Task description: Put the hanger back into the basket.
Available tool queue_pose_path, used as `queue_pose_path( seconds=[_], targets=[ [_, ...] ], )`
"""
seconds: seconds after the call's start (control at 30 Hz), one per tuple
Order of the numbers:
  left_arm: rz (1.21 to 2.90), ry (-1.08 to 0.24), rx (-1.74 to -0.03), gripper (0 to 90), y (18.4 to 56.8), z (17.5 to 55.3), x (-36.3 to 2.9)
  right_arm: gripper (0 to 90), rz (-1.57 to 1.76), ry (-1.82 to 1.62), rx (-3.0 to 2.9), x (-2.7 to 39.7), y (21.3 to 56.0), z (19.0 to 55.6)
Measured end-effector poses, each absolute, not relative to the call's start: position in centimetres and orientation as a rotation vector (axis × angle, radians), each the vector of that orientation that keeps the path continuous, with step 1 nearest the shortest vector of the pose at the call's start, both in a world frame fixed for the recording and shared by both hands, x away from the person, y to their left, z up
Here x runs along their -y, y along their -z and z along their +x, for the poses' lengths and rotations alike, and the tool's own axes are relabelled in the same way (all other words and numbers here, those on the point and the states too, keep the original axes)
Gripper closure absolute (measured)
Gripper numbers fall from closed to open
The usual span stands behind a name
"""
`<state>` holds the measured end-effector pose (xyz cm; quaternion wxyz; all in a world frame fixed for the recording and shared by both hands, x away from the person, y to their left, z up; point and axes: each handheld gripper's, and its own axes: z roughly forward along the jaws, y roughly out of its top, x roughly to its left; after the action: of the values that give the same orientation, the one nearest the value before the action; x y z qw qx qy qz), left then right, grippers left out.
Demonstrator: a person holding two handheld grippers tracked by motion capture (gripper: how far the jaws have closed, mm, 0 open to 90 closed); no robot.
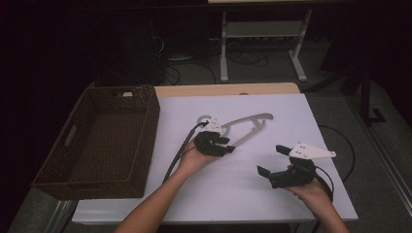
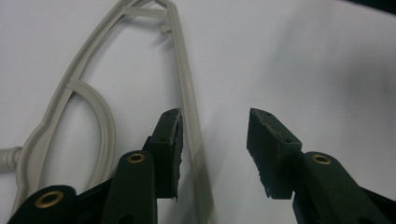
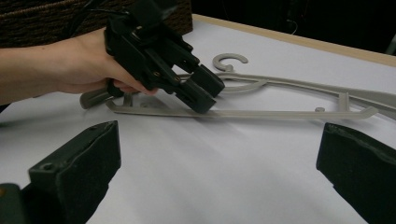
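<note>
Roughly centre on the white table [image 1: 233, 184] lies a flat grey plastic hanger [image 1: 252, 121], hook toward 10 o'clock. Left gripper [image 2: 214, 149] hangs over its lower bar, jaws parted, holding nothing; right gripper [image 3: 219, 172] at 4 o'clock, jaws wide. High view adds a brown wicker basket [image 1: 46, 182] at 9 o'clock.

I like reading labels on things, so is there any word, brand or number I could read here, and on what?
None can be read.
The hanger, the wicker basket and both hand-held grippers, left and right, show no lettering.
The pale tag on the basket's far rim is too small to read.
</note>
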<state>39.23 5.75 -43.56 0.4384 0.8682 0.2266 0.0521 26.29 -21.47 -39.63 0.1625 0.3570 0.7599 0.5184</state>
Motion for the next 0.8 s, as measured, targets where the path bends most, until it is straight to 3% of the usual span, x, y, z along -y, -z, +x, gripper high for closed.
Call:
queue_pose_path(
  seconds=[0.47,0.67,0.8],
  targets=[
    [2.227,-0.122,-0.614,67.3,44.8,40.3,-4.7,0.0,1.014,-1.482,-2.17,21.5,39.6,26.3],
    [2.231,-0.092,-0.624,78.2,45.1,40.4,-4.6,0.0,1.011,-1.482,-2.171,21.5,39.6,26.3],
    [2.246,-0.088,-0.625,79.4,45.0,40.4,-4.5,0.0,1.009,-1.484,-2.172,21.6,39.6,26.2]
  ],
)
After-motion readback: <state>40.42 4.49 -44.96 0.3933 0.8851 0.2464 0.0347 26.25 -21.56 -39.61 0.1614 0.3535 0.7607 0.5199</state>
